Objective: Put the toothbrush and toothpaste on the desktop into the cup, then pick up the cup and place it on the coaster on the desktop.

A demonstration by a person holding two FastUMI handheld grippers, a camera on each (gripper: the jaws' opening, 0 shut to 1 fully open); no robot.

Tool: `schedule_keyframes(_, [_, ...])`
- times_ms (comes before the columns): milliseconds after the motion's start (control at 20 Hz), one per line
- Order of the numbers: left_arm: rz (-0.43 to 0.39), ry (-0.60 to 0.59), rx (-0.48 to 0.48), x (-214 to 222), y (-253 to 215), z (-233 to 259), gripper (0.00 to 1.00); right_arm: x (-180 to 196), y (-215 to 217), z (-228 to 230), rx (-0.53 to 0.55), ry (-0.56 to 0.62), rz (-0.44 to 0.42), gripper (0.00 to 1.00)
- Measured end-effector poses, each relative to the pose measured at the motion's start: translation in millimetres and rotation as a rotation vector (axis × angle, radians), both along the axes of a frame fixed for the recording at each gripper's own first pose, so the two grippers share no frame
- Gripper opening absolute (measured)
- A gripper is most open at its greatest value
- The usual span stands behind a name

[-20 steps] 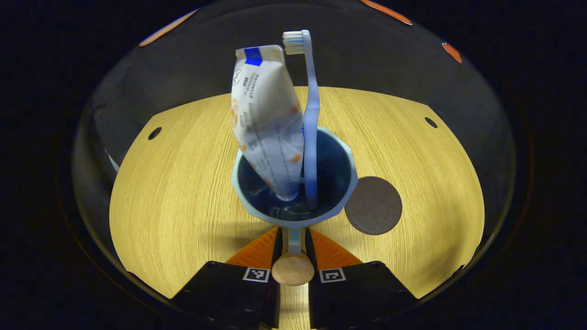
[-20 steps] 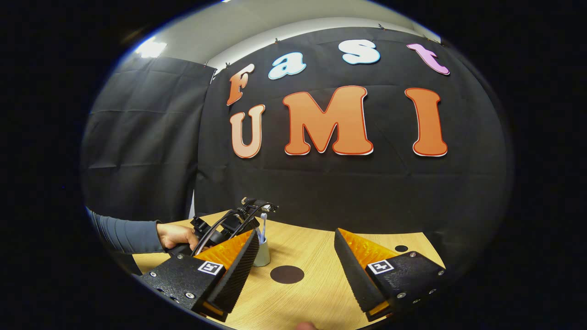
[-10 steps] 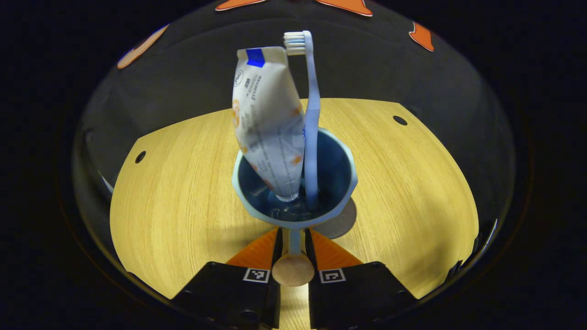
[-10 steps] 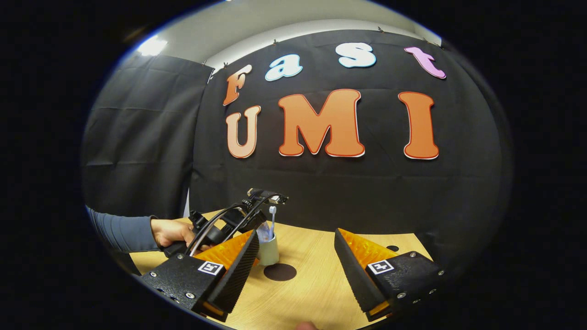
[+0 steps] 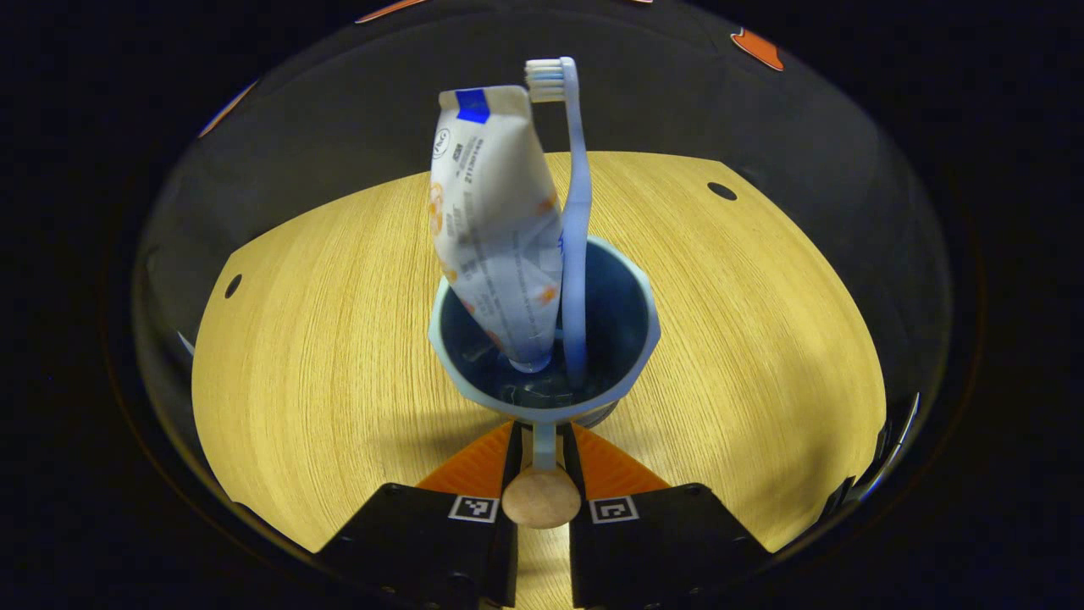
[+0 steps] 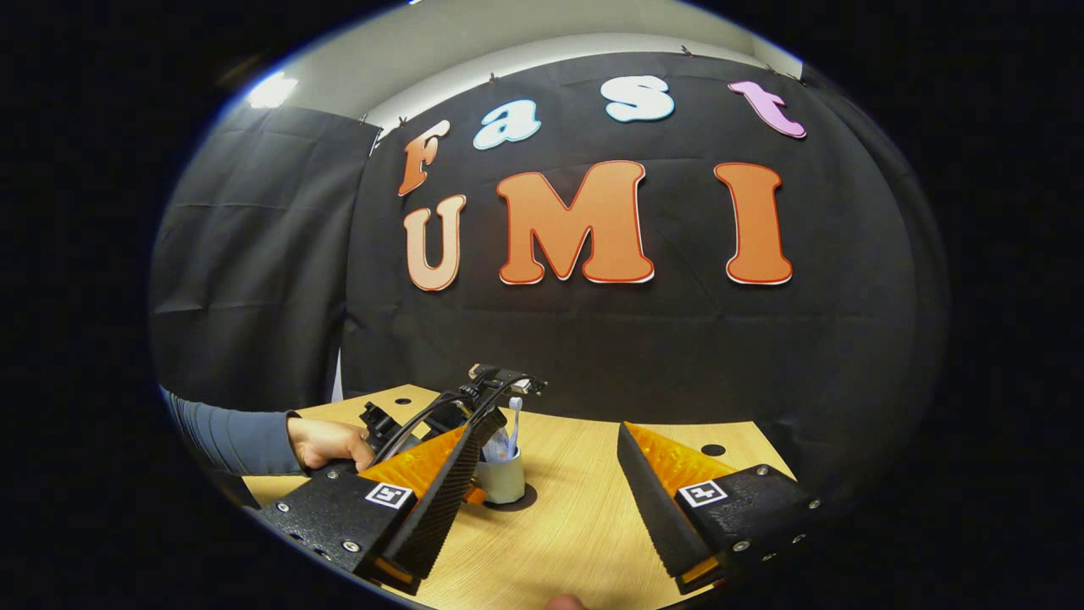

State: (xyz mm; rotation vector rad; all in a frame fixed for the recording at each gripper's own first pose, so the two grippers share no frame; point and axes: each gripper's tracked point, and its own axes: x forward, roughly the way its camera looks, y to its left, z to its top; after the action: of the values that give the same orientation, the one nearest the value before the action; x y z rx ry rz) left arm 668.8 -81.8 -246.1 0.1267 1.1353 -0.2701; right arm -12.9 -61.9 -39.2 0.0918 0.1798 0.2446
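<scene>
The cup (image 5: 544, 339) has moved over the coaster (image 6: 527, 494), handle clenched between the left gripper (image 5: 542, 449) fingers, toothpaste (image 5: 495, 229) and toothbrush (image 5: 574, 212) upright just ahead. Right gripper (image 6: 542, 491) fingers spread, released.

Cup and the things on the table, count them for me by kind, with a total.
Cup: 1
Toothbrush standing in the cup: 1
Toothpaste tube standing in the cup: 1
Coaster, dark, mostly hidden under the cup: 1
Total: 4
</scene>
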Motion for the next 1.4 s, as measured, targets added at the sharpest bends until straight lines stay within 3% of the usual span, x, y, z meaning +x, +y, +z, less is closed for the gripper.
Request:
schedule_keyframes(250, [-0.018,0.006,-0.012,11,4,19,0.27,2,3,-13,0.016,0.037,-0.005,0.99])
schedule_keyframes(350, [-0.02,-0.016,-0.023,10,12,36,0.34,5,7,-14,0.018,0.041,-0.002,0.98])
schedule_keyframes(500, [-0.014,-0.079,-0.049,7,19,68,0.61,8,15,-15,0.016,0.043,-0.001,0.98])
schedule_keyframes(650, [-0.023,-0.147,-0.074,4,25,109,0.8,14,23,-13,0.025,0.042,-0.004,0.98])
schedule_keyframes(900, [-0.023,-0.377,-0.014,9,56,179,0.95,32,26,-2,0.02,0.005,-0.078,0.99])
schedule_keyframes(1400, [0.11,-0.783,0.028,8,126,253,0.94,41,59,19,-0.036,-0.101,-0.115,0.98])
